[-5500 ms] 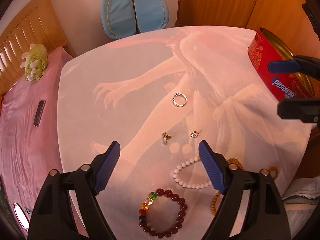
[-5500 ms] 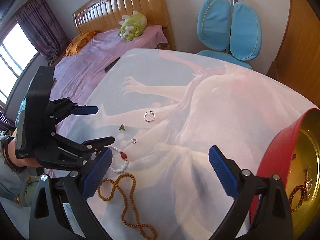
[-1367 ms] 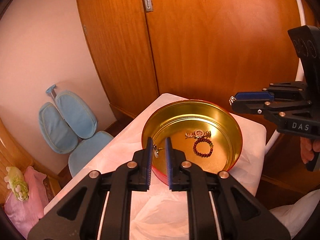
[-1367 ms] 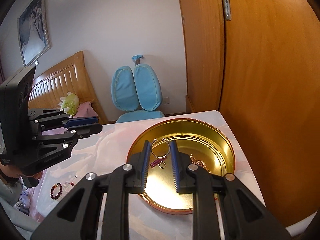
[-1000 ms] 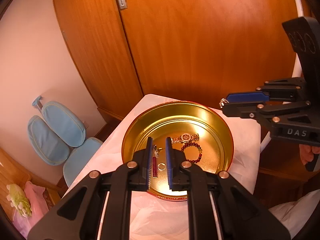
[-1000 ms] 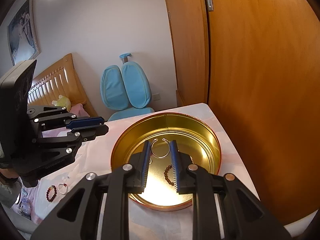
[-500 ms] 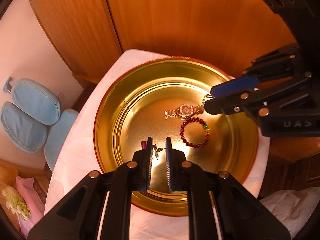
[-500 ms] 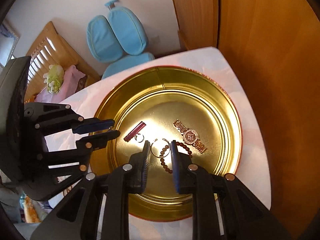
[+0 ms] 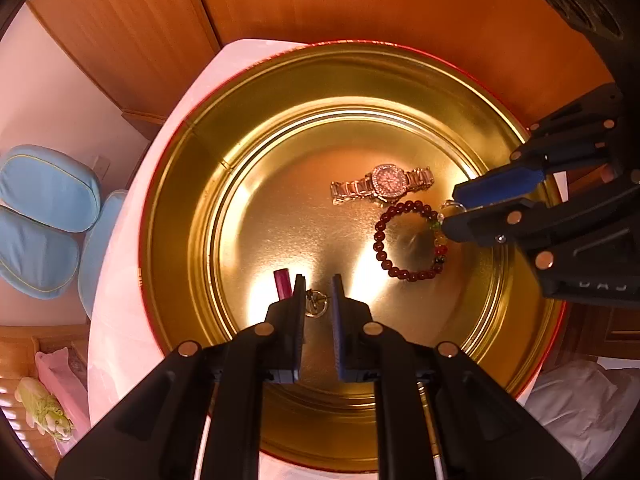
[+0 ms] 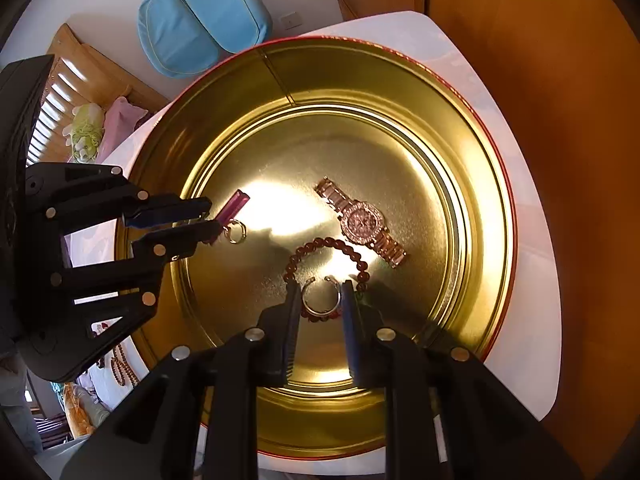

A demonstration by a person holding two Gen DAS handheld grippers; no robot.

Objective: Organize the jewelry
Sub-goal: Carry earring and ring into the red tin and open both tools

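The open silver ring (image 10: 321,300) sits pinched between the narrowed jaws of the right gripper (image 10: 321,300), low inside the round gold tin (image 10: 472,184), directly above the near arc of the dark red bead bracelet (image 10: 320,246) that lies on the tin's floor. In the left wrist view the same bracelet (image 9: 408,240) shows a few coloured beads on its right side, where the right gripper (image 9: 460,210) reaches in from the right edge. Just beyond the bracelet lies a rose-gold wristwatch (image 10: 362,220), flat, with a stone-set face. On the left part of the floor the left gripper (image 9: 318,292) has its jaws nearly together around a small earring (image 9: 316,304); whether the pads actually touch it cannot be told. A small magenta bar-shaped piece (image 10: 234,208) lies just beside those fingertips, next to a little gold ring (image 10: 236,234). The tin, red on its outer rim, stands on a pale cloth-covered table (image 10: 528,320) set against wooden cabinet doors (image 9: 360,0). A blue chair (image 10: 204,12) stands beyond the table, and a green plush toy (image 10: 86,130) rests on the bed at far left.
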